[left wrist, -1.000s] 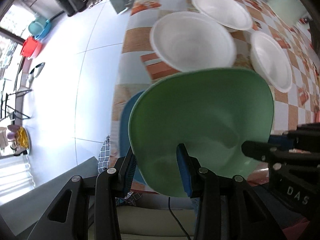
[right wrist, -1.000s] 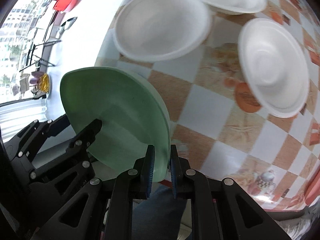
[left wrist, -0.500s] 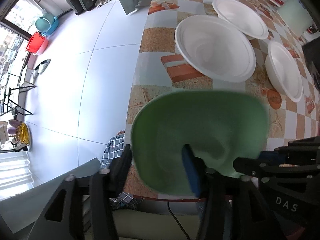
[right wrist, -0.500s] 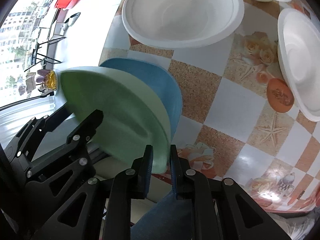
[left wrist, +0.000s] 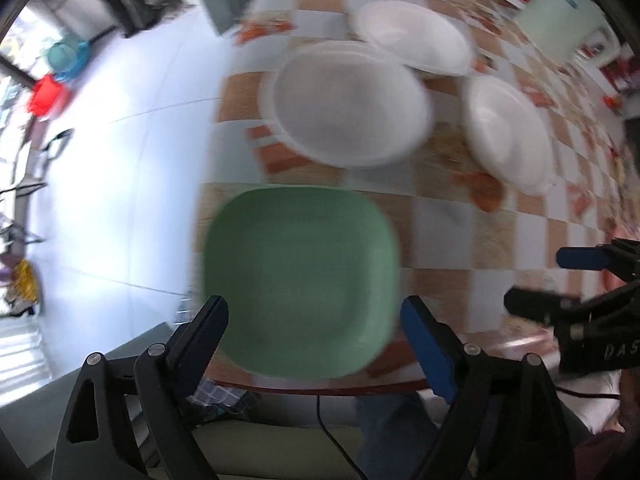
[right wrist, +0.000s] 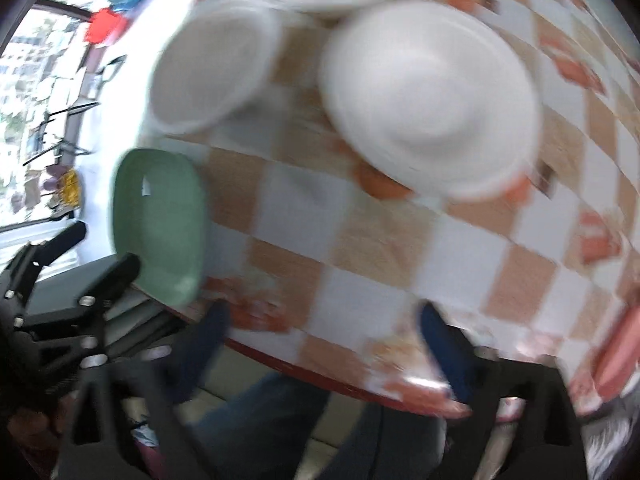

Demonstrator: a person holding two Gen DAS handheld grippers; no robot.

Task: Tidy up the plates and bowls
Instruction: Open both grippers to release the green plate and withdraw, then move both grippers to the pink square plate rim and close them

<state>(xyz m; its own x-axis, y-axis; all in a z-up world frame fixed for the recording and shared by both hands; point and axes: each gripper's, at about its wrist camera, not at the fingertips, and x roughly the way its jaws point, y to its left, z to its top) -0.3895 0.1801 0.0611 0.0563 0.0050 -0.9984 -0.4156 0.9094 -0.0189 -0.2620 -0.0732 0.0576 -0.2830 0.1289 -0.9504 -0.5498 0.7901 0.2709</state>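
Green plate (left wrist: 300,280) let go, flat at the table's (left wrist: 496,240) near edge.

The right gripper's (right wrist: 320,328) body reads "DAS" in the left wrist view. A second ago both grippers pinched the plate's rim and held it tilted above a blue one; now it lies level, the blue one hidden. The left gripper's (left wrist: 316,328) jaws are opening, clear of the plate. The right's are opening too, nothing between, with three white bowls (left wrist: 348,104) beyond.
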